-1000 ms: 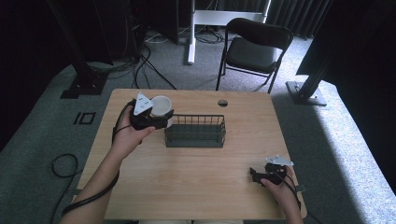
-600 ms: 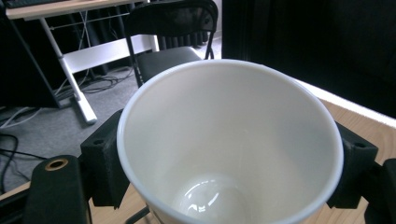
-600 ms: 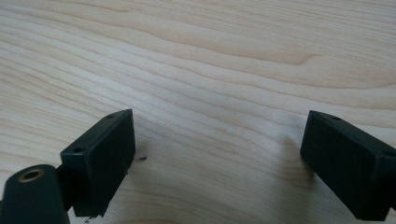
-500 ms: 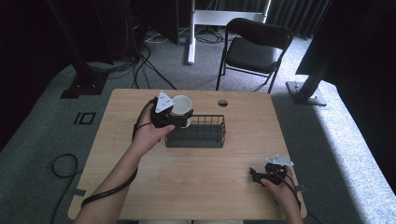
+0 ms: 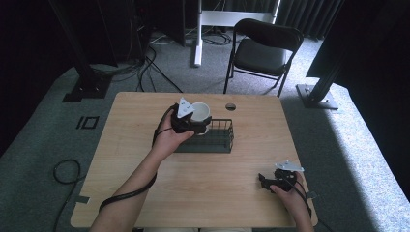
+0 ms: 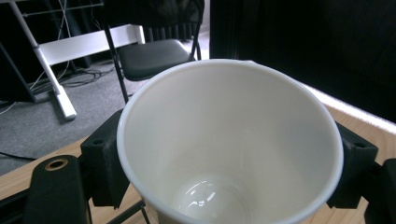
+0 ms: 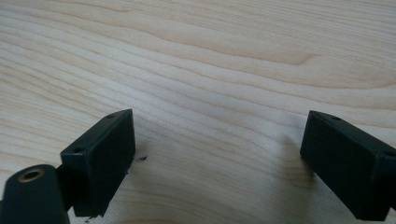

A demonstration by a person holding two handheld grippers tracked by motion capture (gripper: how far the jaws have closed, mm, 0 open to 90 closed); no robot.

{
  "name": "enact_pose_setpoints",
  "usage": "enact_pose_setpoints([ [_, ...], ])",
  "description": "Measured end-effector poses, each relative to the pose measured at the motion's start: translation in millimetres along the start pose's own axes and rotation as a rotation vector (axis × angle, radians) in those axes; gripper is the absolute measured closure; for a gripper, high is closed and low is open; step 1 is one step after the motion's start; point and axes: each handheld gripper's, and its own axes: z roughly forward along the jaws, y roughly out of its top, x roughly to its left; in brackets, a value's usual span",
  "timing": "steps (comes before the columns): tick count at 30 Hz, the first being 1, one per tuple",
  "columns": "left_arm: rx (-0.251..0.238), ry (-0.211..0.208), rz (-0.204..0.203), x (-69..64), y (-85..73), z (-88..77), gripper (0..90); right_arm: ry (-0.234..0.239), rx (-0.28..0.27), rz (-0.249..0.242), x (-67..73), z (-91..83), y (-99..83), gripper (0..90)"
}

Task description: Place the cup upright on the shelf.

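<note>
A white cup [image 5: 201,112] is held upright over the left end of a black wire basket [image 5: 220,140] in the high view. My left gripper [image 5: 196,121] is shut on the cup, its jaws pressed against both sides. In the left gripper view the cup [image 6: 229,144] is seen from above and is empty inside. My right gripper [image 5: 263,181] rests low on the table near the front right corner, and its jaws stand wide apart over bare wood [image 7: 210,93], so my right gripper [image 7: 217,158] is open with nothing between its fingers.
The wooden table [image 5: 145,193] has a round cable hole [image 5: 230,106] near its far edge. A black folding chair [image 5: 263,48] stands behind the table. Cables lie on the carpet at the left, and a dark stand base [image 5: 316,99] sits at the right.
My left gripper has carried the cup rightward from the table's far left to above the basket's left end. The right gripper has stayed put.
</note>
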Motion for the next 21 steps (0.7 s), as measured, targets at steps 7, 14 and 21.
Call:
enact_pose_setpoints([
  [7, 0.024, 0.013, 0.005, -2.7, -12.6, 16.4, 20.2, 0.0, 0.0, -0.001, -0.1, 0.0, 0.0, 9.8],
  [14, 0.05, 0.009, -0.002, -5.7, -24.8, 29.4, 20.3, 0.0, 0.0, -0.002, -0.1, 0.0, 0.0, 9.9],
  [21, 0.063, 0.016, -0.013, -7.3, -32.9, 36.7, 20.2, 0.0, 0.0, -0.003, -0.2, 0.0, -0.1, 9.9],
])
